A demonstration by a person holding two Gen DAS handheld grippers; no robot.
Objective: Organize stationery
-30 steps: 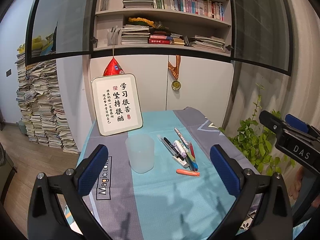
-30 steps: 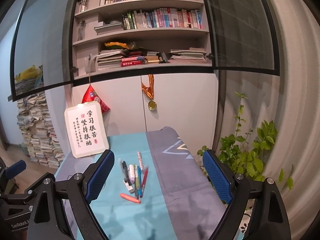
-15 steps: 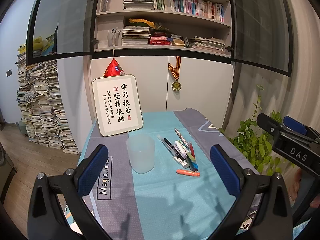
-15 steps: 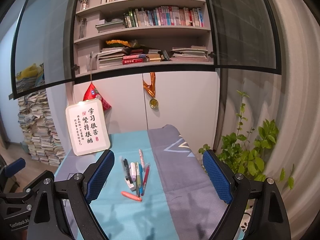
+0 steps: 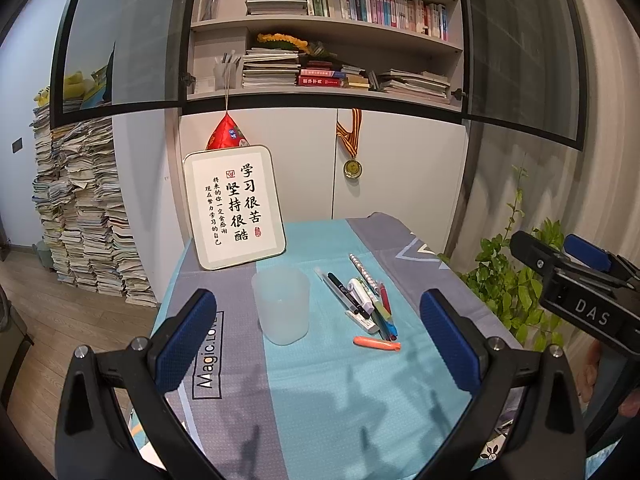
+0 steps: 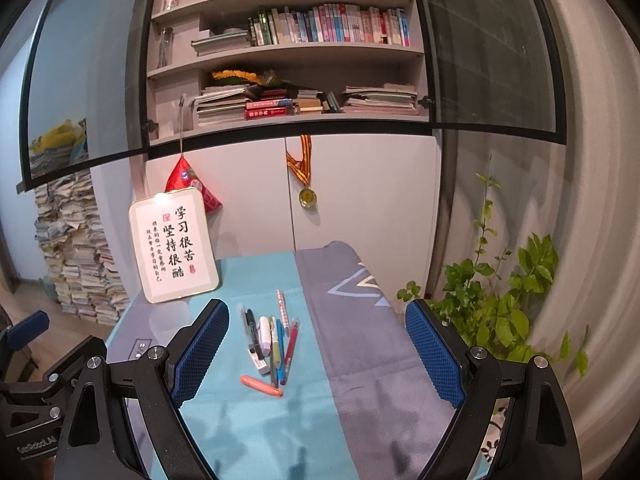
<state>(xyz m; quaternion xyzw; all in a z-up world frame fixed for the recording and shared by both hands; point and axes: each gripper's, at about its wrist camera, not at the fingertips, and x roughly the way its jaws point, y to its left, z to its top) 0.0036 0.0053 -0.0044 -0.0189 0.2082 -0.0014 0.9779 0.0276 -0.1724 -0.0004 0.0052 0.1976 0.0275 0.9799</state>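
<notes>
Both tools hang above the near edge of the desk (image 5: 320,400), which is covered by a teal and grey cloth. The left hand-held gripper (image 5: 318,344) has its blue-padded fingers spread wide with nothing between them, and the right hand-held gripper (image 6: 318,354) is spread just as wide and also empty.

A frosted plastic cup (image 5: 282,306) stands upright on the cloth, left of centre. Just to its right lies a loose bundle of pens (image 5: 368,300), roughly parallel and pointing from near to far, some overlapping. Among them are a black pen (image 6: 252,326), a white correction tape (image 6: 265,330), a red pen (image 6: 292,342) and a checked pen (image 6: 282,308) that reaches farthest back. An orange marker (image 5: 377,344) lies crosswise at the near end of the bundle, apart from the rest.

At the far left corner of the desk, a framed sign (image 5: 234,208) with black calligraphy leans against the cabinet (image 5: 400,184). A medal (image 5: 353,168) on a striped ribbon hangs on the cabinet door, and a red pouch (image 6: 188,182) hangs behind the sign. Bookshelves (image 6: 320,56) fill the wall above. A leafy plant (image 6: 500,300) stands to the right of the desk, and tall stacks of papers (image 5: 80,216) rise on the floor at the left.
</notes>
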